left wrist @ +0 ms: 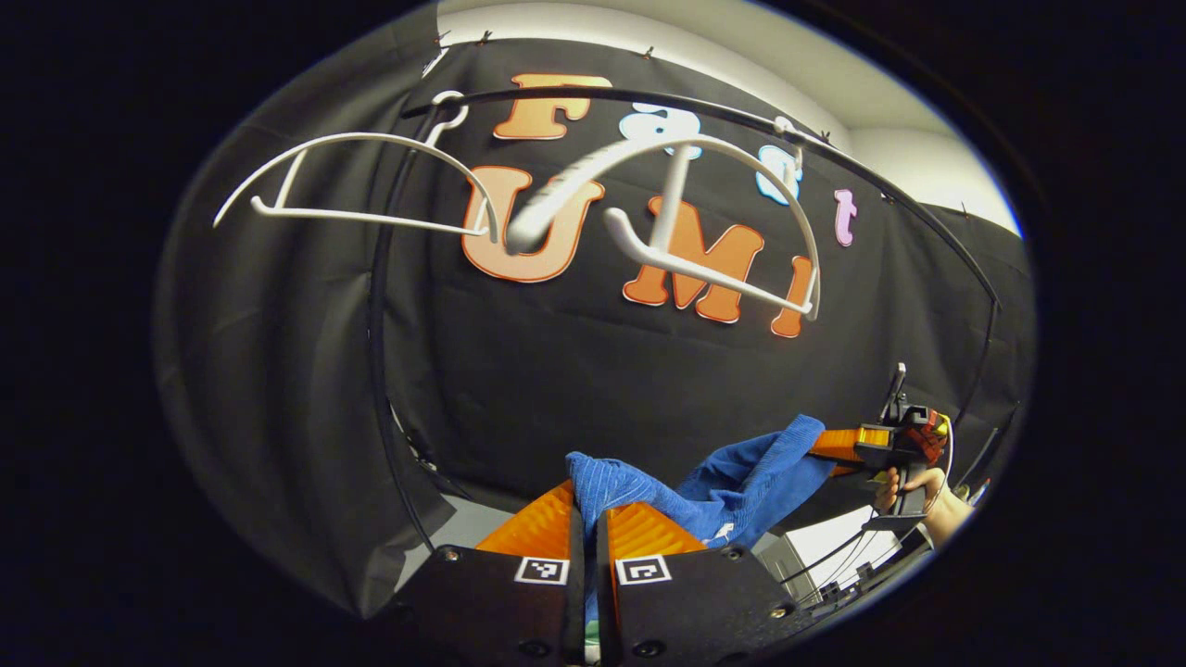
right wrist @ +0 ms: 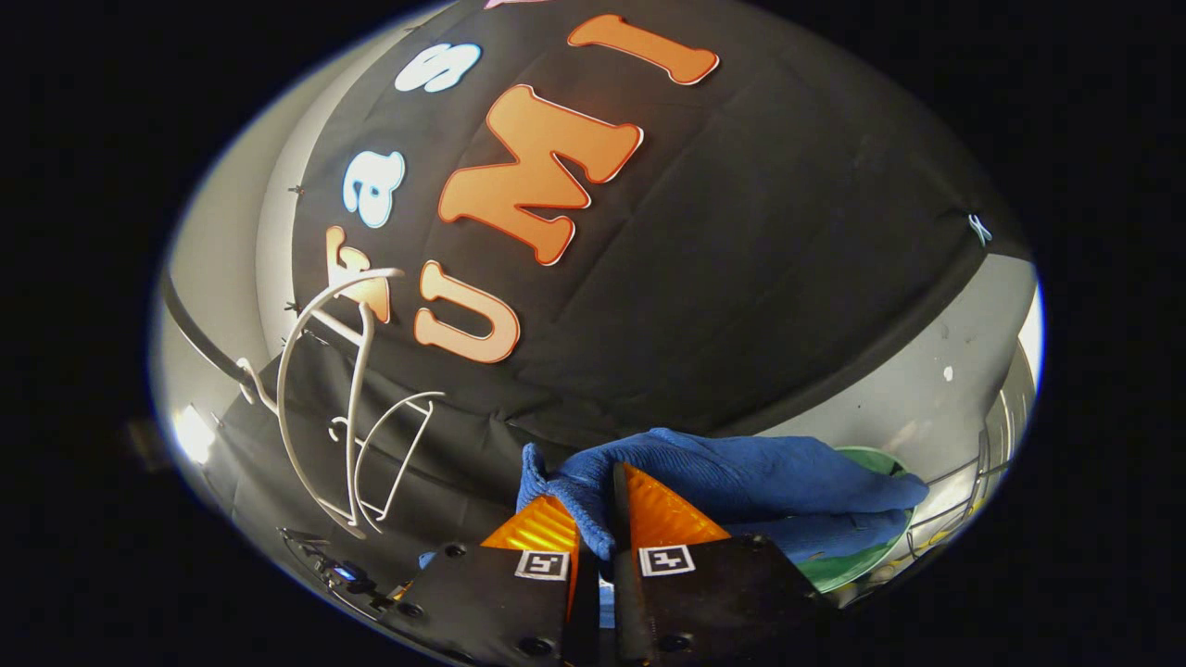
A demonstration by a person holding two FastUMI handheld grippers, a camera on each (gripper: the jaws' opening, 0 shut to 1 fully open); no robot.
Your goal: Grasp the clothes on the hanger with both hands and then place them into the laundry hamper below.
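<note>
We've got the cloth (left wrist: 732,482) off the hangers (left wrist: 649,222), both grippers' fingers (left wrist: 639,533) closed tight on it, hamper (right wrist: 862,556) drop below still left.

A bright blue garment (left wrist: 741,482) with a fine ribbed weave. The left gripper (left wrist: 590,537) has ridged orange fingers (left wrist: 537,523) on a black body, which bears small black-and-white square markers. The right gripper (right wrist: 593,523) is coloured the same way: orange fingers (right wrist: 662,509), black body, black-and-white markers. Two white plastic hangers (left wrist: 371,185) hang on a thin black rail (left wrist: 834,148). A green rim (right wrist: 862,556) shows beneath the blue cloth. The wall behind the cloth is pale grey.
</note>
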